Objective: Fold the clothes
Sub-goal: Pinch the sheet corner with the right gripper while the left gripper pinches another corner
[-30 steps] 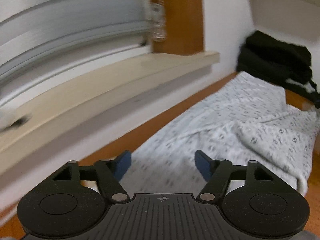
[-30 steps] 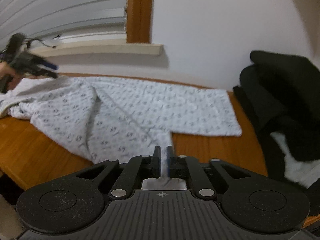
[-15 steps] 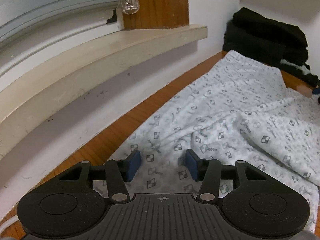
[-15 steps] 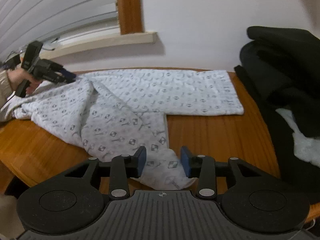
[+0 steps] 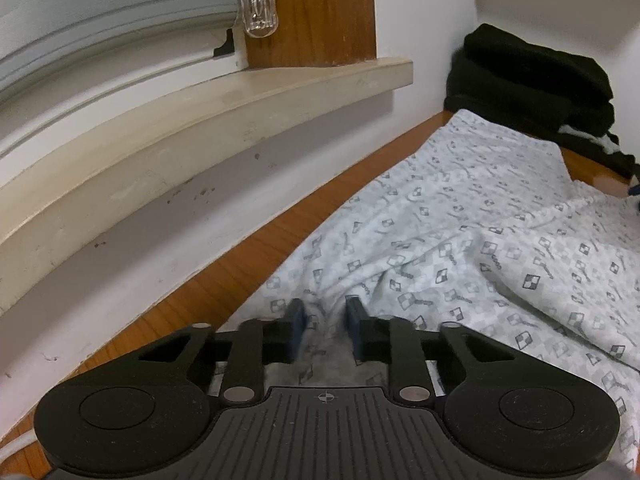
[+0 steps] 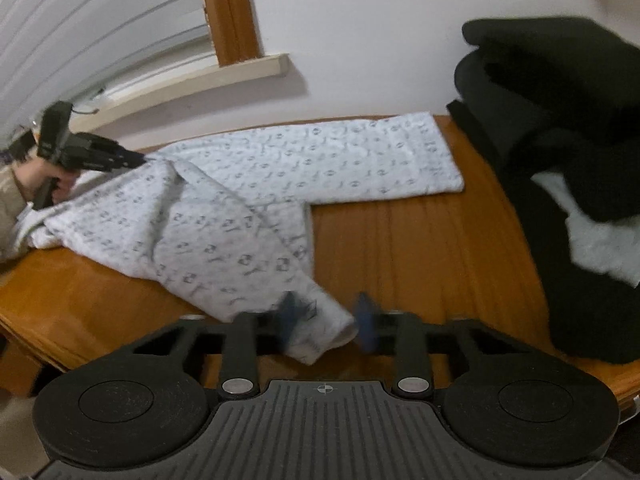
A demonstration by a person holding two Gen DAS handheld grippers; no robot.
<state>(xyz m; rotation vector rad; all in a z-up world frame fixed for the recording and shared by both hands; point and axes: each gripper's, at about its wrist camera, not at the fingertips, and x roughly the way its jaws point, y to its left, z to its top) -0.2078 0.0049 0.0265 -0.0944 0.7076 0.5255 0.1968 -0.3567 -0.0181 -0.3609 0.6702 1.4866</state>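
A: What's the biggest thing before you?
B: The wooden table [image 6: 420, 248]; your patterned white garment [image 6: 248, 200] sprawls over it, one leg reaching toward two o'clock, near the black clothes pile [image 6: 560, 140].
A: And your tools?
B: Your left gripper [image 5: 325, 320] sits at nine o'clock on the garment's edge, fingers partly parted astride a fold. Your right gripper [image 6: 326, 318] is spread, a cuff loose between.

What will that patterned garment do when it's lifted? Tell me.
The garment lies in soft wrinkles and overlapping folds, so it will likely sag and drape. It looks thin, so probably light. Its free leg may trail across the table.
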